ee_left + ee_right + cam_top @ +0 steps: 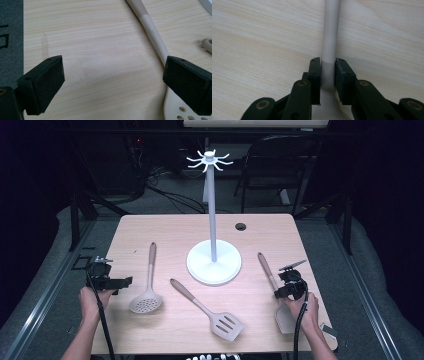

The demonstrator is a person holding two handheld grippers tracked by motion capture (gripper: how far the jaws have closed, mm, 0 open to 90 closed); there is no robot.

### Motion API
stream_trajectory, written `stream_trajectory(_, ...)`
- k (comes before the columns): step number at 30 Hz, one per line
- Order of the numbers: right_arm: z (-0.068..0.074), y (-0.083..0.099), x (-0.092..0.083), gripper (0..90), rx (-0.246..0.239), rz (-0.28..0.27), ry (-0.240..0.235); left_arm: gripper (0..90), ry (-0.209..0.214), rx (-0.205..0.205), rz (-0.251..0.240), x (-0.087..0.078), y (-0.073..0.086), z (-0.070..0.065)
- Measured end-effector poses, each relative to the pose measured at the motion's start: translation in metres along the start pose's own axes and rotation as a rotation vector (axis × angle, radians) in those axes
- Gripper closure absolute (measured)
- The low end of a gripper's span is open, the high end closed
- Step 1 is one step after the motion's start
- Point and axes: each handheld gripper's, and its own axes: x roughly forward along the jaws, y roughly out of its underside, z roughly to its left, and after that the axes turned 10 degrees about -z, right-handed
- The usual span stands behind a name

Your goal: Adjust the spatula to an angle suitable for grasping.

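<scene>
My right gripper (289, 287) (328, 75) is shut on the pale handle of a solid spatula (284, 317) (329, 32) that lies at the table's right; its brown handle end points away from me. At the table's left edge my left gripper (111, 279) (112, 75) stands open over bare wood, with nothing between its jaws. Just right of it lies a round skimmer (146, 302) (153, 31) with holes in its head. A slotted turner (225, 324) lies at the front middle; its handle end (207, 45) shows in the left gripper view.
A white stand (214, 262) with a round base, a tall pole and a ring of hooks at the top rises at the table's centre. A cable hole (241, 226) sits behind it. A dark chair (280, 160) stands beyond the wooden table (165, 227).
</scene>
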Motion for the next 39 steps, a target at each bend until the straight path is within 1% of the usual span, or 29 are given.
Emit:
stream_trajectory(6,-0.002,0.001,0.001,77.1,0.009,-0.005,-0.007,3.6,0.004,0.005,0.005,0.001,0.000,-0.001)
stream_trajectory(12,-0.004,0.002,0.001,78.2,0.035,-0.021,-0.026,3.6,0.008,0.004,0.012,0.001,0.000,-0.002)
stream_trajectory(15,-0.004,0.002,0.001,78.4,0.035,-0.026,-0.030,3.6,0.008,0.004,0.011,0.001,0.000,-0.001)
stream_trajectory(21,-0.005,0.001,0.000,78.4,0.027,-0.030,-0.037,3.6,0.006,0.006,0.007,0.001,0.000,-0.001)
stream_trajectory(25,-0.006,0.000,-0.005,78.4,0.018,-0.051,-0.042,3.6,0.006,0.005,-0.002,0.000,0.000,-0.002)
stream_trajectory(26,-0.005,0.000,-0.007,78.4,0.024,-0.062,-0.043,3.6,0.006,0.007,-0.002,0.000,0.000,-0.002)
stream_trajectory(30,-0.005,-0.001,-0.012,78.4,0.012,-0.071,-0.049,3.6,0.008,0.007,-0.003,-0.001,0.000,-0.002)
stream_trajectory(33,-0.004,-0.001,-0.015,78.5,0.011,-0.089,-0.053,3.6,0.008,0.009,-0.006,-0.001,-0.001,-0.002)
stream_trajectory(36,-0.003,-0.002,-0.019,78.5,0.001,-0.103,-0.059,3.6,0.007,0.010,-0.009,-0.001,-0.001,-0.003)
stream_trajectory(37,-0.003,-0.002,-0.020,78.6,0.000,-0.106,-0.066,3.6,0.008,0.011,-0.008,-0.002,-0.001,-0.003)
stream_trajectory(38,-0.002,-0.002,-0.020,78.6,0.009,-0.110,-0.069,3.6,0.008,0.013,-0.008,-0.001,-0.001,-0.003)
stream_trajectory(39,-0.003,-0.002,-0.021,78.6,-0.005,-0.104,-0.070,3.6,0.010,0.013,-0.007,-0.002,-0.001,-0.003)
